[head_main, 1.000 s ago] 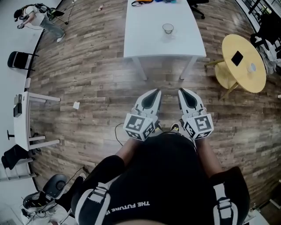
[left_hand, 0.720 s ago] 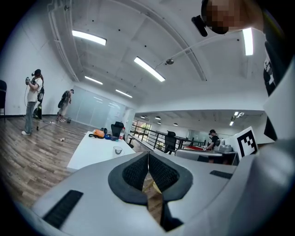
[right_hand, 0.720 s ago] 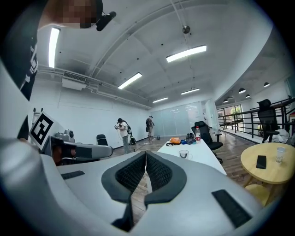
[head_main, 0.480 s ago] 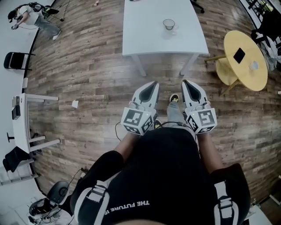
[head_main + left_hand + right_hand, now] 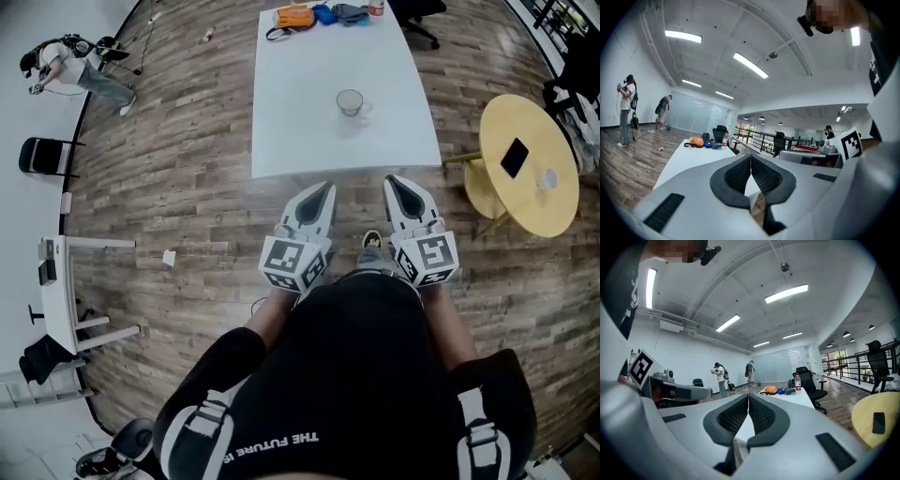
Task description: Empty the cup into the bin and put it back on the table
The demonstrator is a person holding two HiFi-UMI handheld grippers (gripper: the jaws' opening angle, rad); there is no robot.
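Head view, from left to right: a person in white (image 5: 66, 61) stands well apart at ten o'clock. The left hand-held gripper (image 5: 327, 188) is held close to the body, its tip just short of the near edge of the white worktop (image 5: 291, 122). The cup (image 5: 351, 102) stands upright on that worktop at twelve o'clock, well beyond both tips, and its handle seems to point toward four o'clock. The right hand-held gripper (image 5: 390, 181) sits level beside its partner. A round yellow table (image 5: 539, 202) carrying a dark phone (image 5: 515, 157) lies at two o'clock.

Each gripper view shows its ribbed pads pressed together with nothing between them, so both are closed and empty. No bin shows in any view.

The step in hand looks like the approach to the cup. To do it well, I would step up to the worktop edge and part one gripper's jaws before reaching. They can then close across the cup wall opposite the handle. The cup should stay upright until the bin is found. Its contents cannot be made out from here.

Readable writing: "THE FUTURE IS" in white on the black top (image 5: 279, 438), upside down from this angle and apparently cut off after that. The gripper cubes carry only black-and-white square markers. The label on the bottle (image 5: 376, 7) at the far end is too small to read.
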